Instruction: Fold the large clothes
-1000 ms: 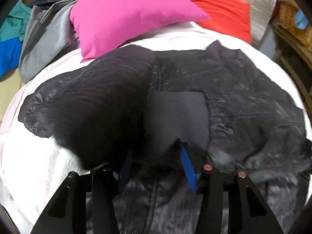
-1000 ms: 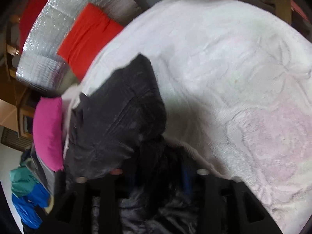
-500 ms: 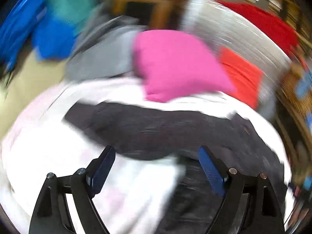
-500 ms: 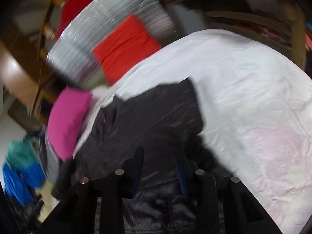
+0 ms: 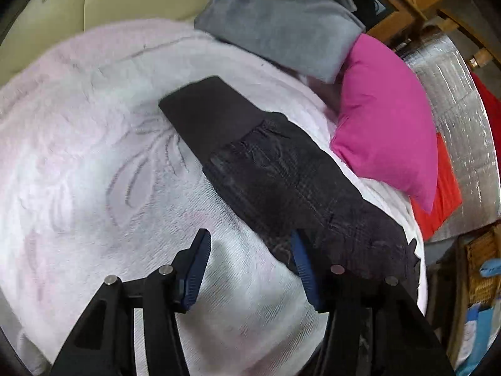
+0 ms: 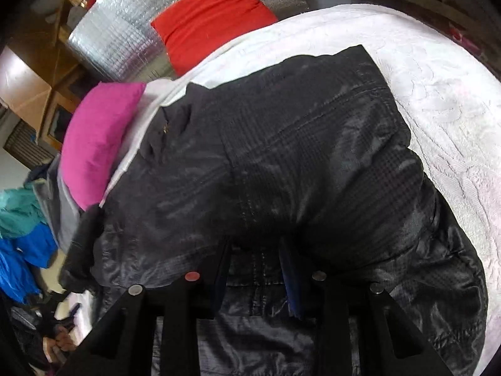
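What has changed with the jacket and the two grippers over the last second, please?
The left gripper let go of the dark fold, swung aside to the jacket's sleeve, and its jaws have just been closing, with the sleeve's edge at one pad only. The right gripper closed on the black jacket. Blanket and pink pillow stayed put.

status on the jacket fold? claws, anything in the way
Left claw open over the white blanket, jaws just closing, beside the sleeve. Right claw pinching black jacket. Pink pillow near, not blocking.

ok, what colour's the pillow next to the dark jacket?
Bright pink pillow, beside the black jacket; clearest in the left wrist view.
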